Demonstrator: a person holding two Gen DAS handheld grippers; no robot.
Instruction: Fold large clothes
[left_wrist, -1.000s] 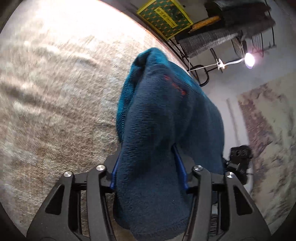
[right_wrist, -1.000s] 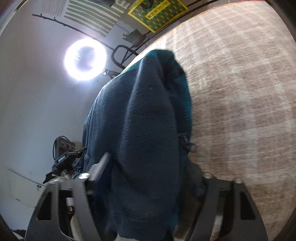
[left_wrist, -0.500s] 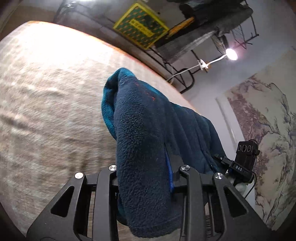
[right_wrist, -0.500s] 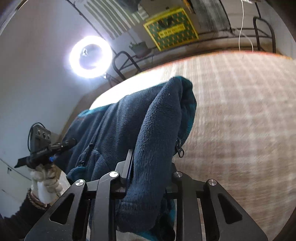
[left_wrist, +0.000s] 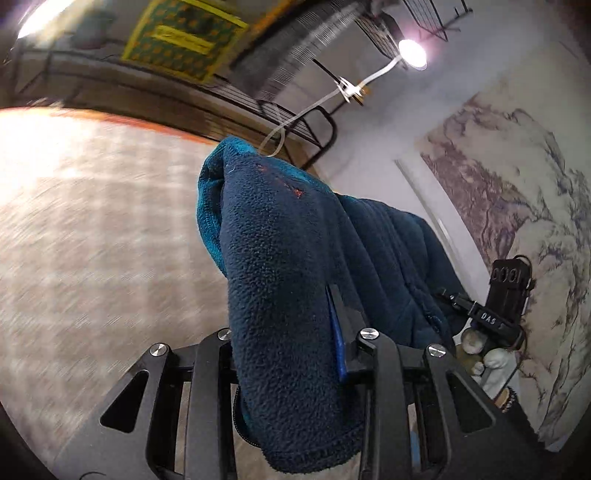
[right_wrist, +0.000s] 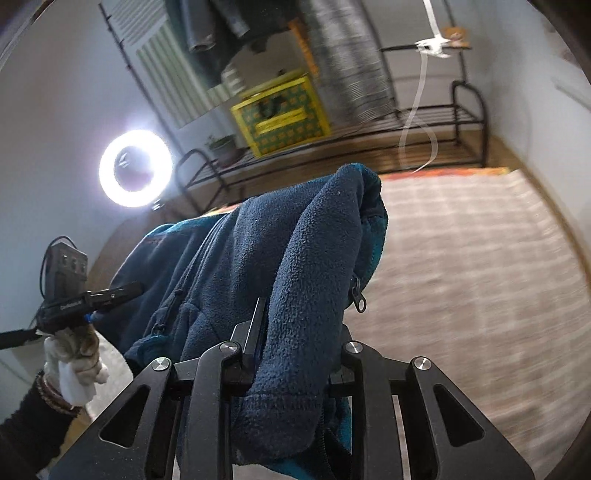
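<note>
Left wrist view. Item: fleece jacket (left_wrist: 280, 266), dark blue with a teal lining, bunched over and between the fingers of my left tool (left_wrist: 288, 343). Tool state: narrow, clamped on a thick fold of the fleece near a hem. The rest of the jacket runs off to the right towards my other tool (left_wrist: 506, 295), so it hangs in the air between the two. Below: a checked rug (left_wrist: 92, 240) on the floor, blurred. Background: metal rack (left_wrist: 288, 118), lamp (left_wrist: 412, 53).

Right wrist view. Item: same jacket (right_wrist: 280, 258), a zip pull (right_wrist: 359, 303) dangling at its right edge. My right tool (right_wrist: 291, 350) is narrow too, gripping a fold by the hem. The left tool (right_wrist: 85, 299) shows at far left, jacket spanning between. Background: ring light (right_wrist: 135, 168), yellow box (right_wrist: 280, 114) on the rack.

Handling note, my judgement: I should keep both grips firm, hold the tools level and apart so the cloth hangs taut and flat, then lay it on the rug evenly before making a fold.
</note>
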